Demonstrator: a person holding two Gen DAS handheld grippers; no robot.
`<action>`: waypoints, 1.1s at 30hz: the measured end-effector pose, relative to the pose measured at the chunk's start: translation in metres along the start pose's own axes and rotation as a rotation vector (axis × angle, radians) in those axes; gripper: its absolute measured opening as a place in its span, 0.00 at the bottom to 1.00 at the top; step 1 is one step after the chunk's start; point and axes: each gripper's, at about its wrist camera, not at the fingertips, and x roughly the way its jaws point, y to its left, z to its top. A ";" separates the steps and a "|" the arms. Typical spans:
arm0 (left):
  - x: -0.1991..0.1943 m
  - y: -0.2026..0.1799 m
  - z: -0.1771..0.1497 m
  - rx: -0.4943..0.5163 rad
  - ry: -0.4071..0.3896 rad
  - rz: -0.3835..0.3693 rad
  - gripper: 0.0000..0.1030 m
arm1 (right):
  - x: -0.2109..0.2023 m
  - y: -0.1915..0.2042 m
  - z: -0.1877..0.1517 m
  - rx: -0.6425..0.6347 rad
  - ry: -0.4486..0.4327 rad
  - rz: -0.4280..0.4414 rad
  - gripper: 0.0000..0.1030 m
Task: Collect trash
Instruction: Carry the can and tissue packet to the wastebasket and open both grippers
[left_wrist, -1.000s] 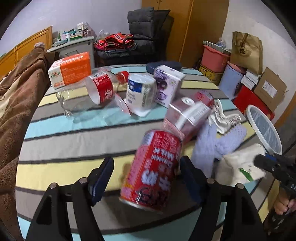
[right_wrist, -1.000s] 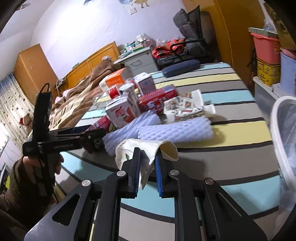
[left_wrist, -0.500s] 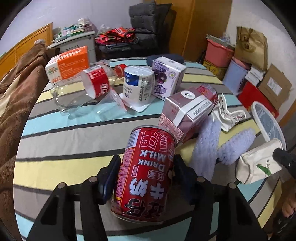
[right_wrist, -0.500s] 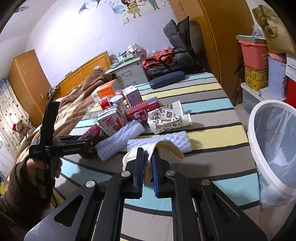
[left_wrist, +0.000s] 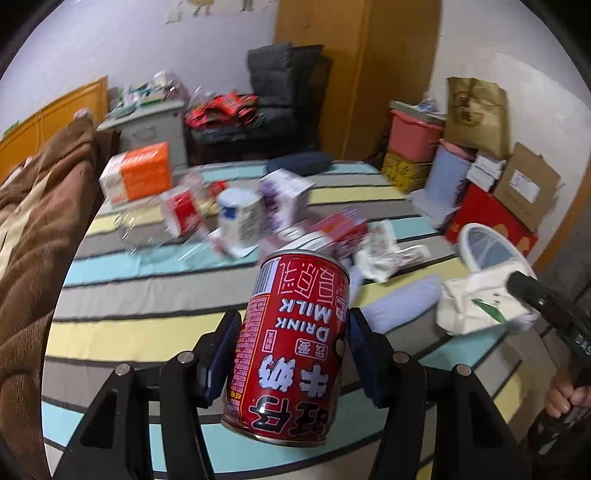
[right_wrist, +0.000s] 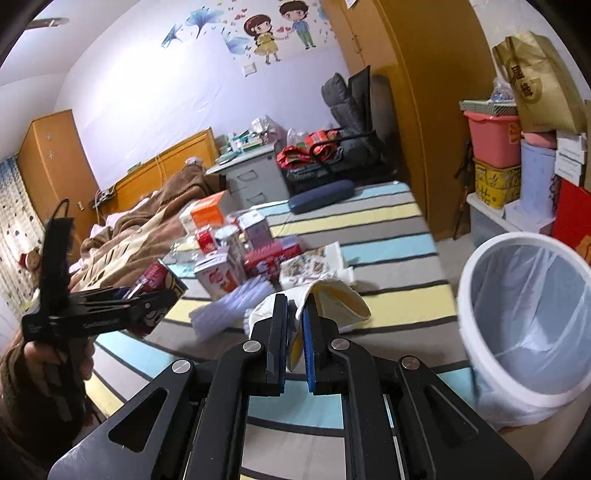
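My left gripper (left_wrist: 291, 325) is shut on a red milk-drink can (left_wrist: 291, 347) and holds it above the striped bed cover (left_wrist: 147, 295); the can also shows in the right wrist view (right_wrist: 159, 284). My right gripper (right_wrist: 294, 306) is shut on a crumpled white paper cup (right_wrist: 332, 301) with a yellow inside, lifted off the cover; it shows in the left wrist view (left_wrist: 476, 302) too. A white trash bin (right_wrist: 524, 321) with a clear liner stands on the floor to the right, also seen from the left wrist (left_wrist: 491, 251).
Cartons (left_wrist: 284, 195), a clear bottle (left_wrist: 177, 210), an orange box (left_wrist: 138, 177), foam sleeves (left_wrist: 402, 306) and crumpled paper (left_wrist: 384, 251) lie on the cover. A brown blanket (left_wrist: 33, 236) is at left. Boxes and tubs (left_wrist: 472, 166) stack by the right wall.
My left gripper closed on the red can and lifted it off the cover. My right gripper raised the paper cup and swung right, bringing the bin closer.
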 end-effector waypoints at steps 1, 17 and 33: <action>-0.001 -0.007 0.003 0.013 -0.005 -0.006 0.59 | -0.003 -0.002 0.002 0.001 -0.010 -0.003 0.08; 0.017 -0.139 0.037 0.170 -0.044 -0.173 0.59 | -0.052 -0.068 0.021 0.051 -0.141 -0.221 0.08; 0.064 -0.248 0.051 0.254 0.028 -0.351 0.59 | -0.056 -0.141 0.014 0.149 -0.072 -0.419 0.08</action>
